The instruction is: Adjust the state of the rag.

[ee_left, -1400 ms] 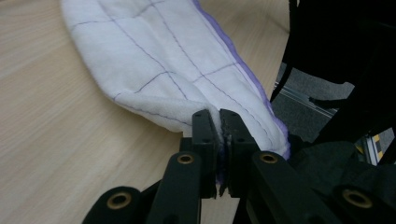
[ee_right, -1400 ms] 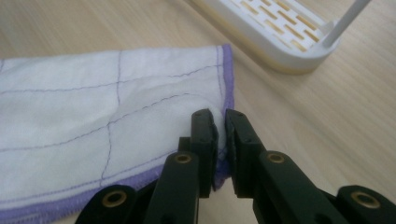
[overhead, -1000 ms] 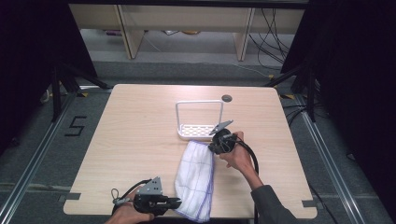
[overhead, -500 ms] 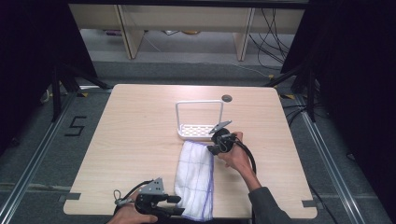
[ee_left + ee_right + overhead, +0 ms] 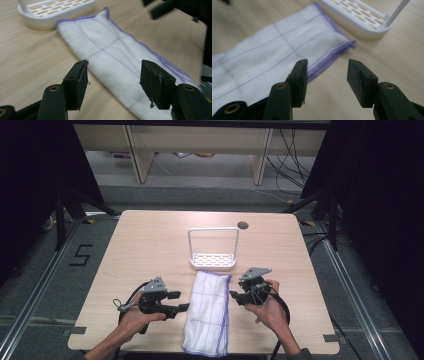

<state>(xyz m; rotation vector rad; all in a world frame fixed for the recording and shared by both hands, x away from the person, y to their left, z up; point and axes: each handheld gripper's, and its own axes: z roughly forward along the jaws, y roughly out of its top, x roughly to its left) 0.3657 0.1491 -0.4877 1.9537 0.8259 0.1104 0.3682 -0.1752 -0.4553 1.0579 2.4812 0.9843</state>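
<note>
Now the folded white cloth [image 5: 207, 312] with purple edging lies lengthwise down the middle of the table [image 5: 125, 250], its far end just short of the white slotted rack [image 5: 213, 261] and its near end at the table's near edge. Since a second ago the right gripper [image 5: 235, 298] has drawn back from the far end and the left gripper [image 5: 181, 301] has come up from the near edge. Both now flank the cloth's middle, jaws wide apart and empty, probably readying a two-sided pinch for another fold.
</note>
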